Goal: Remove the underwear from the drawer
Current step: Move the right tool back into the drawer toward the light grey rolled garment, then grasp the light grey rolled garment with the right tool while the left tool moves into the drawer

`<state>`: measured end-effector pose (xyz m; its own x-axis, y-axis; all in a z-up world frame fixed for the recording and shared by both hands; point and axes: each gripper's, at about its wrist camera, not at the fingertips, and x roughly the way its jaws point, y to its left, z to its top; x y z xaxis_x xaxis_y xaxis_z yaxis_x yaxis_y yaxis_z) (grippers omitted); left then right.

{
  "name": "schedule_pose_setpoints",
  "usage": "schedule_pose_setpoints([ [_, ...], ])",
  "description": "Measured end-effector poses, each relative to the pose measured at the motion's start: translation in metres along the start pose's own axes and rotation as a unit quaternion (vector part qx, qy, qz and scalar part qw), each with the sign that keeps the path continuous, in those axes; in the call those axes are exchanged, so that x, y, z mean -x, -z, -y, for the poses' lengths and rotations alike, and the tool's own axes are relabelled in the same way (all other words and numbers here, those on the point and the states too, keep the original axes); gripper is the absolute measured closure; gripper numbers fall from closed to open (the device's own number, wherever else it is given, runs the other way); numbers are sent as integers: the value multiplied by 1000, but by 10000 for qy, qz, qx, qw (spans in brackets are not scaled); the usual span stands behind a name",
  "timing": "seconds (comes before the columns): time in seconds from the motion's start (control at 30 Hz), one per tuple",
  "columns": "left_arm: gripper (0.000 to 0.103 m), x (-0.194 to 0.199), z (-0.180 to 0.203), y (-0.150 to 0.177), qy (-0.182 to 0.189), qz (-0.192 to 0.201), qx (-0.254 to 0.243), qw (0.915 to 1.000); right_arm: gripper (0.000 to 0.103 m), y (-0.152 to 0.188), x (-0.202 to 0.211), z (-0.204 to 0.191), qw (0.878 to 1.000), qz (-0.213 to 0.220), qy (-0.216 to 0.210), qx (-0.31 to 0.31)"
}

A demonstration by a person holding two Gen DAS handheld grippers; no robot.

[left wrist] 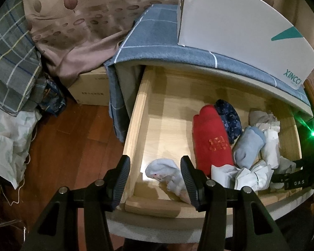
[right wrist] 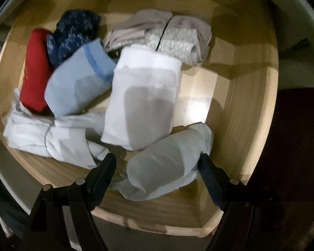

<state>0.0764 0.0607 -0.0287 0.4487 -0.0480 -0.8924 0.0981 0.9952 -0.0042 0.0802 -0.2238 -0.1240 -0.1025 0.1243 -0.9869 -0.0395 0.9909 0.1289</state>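
The wooden drawer (left wrist: 136,125) stands open with folded garments inside. In the left wrist view I see a red roll (left wrist: 212,140), a dark blue patterned one (left wrist: 230,119), a light blue one (left wrist: 249,146), white pieces (left wrist: 251,175) and a pale crumpled piece (left wrist: 167,175) near the front left. My left gripper (left wrist: 155,179) is open above the drawer's front left corner. My right gripper (right wrist: 157,177) is open, its fingers on either side of a pale grey-white folded piece (right wrist: 167,167). A white folded piece (right wrist: 146,100) lies just beyond it.
A blue checked cloth (left wrist: 157,41) covers the cabinet top, with a white box (left wrist: 240,27) on it. A cardboard box (left wrist: 92,90), bedding (left wrist: 73,21) and plastic bags (left wrist: 8,142) sit on the wooden floor at the left.
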Motion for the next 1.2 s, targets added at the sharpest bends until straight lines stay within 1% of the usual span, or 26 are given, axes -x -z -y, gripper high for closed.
schedule_pose_setpoints([
  [0.13, 52, -5, -1, -1, 135, -160, -17, 9998, 30, 11, -11, -1, 9999, -92, 129, 14],
  [0.17, 52, -6, 0, -1, 158, -200, -35, 9997, 31, 20, -17, 1, 9999, -69, 150, 20],
  [0.23, 52, -8, 1, -1, 170, -275, -81, 9994, 37, 23, -18, 0, 9998, -42, 195, 2],
  [0.3, 52, -12, 3, -1, 214, -402, -135, 9989, 49, 27, -19, -10, 9994, 13, 329, -37],
  [0.37, 52, -16, 4, -2, 275, -545, -134, 9980, 52, 25, -24, -18, 9989, 82, 464, -37],
  [0.47, 52, -20, 2, -4, 351, -688, 33, 9970, 56, 29, -26, -19, 9987, 204, 438, -182],
  [0.53, 52, -23, -1, -5, 467, -848, 246, 9950, 58, 35, -24, -12, 9985, 296, 301, -356],
  [0.57, 52, -25, -3, -7, 585, -972, 374, 9928, 59, 33, -7, -6, 9982, 324, 242, -435],
  [0.63, 52, -30, -4, -10, 705, -1187, 602, 9886, 59, 37, -5, 3, 9973, 362, -5, -640],
  [0.7, 52, -35, -3, -13, 782, -1426, 779, 9836, 59, 40, -3, 5, 9966, 430, -110, -688],
  [0.83, 52, -46, 2, -19, 868, -1883, 985, 9733, 59, 42, -5, 3, 9966, 434, -126, -689],
  [0.93, 52, -59, 5, -21, 921, -2205, 1176, 9639, 59, 42, -7, 6, 9966, 448, -159, -678],
  [0.97, 52, -65, 6, -21, 971, -2359, 1268, 9586, 59, 43, -7, 7, 9964, 457, -187, -687],
  [1.07, 52, -77, 6, -20, 986, -2625, 1478, 9484, 58, 40, -8, 6, 9962, 473, -237, -689],
  [1.2, 52, -88, 6, -20, 764, -2796, 1616, 9433, 58, 41, -7, 6, 9962, 480, -275, -674],
])
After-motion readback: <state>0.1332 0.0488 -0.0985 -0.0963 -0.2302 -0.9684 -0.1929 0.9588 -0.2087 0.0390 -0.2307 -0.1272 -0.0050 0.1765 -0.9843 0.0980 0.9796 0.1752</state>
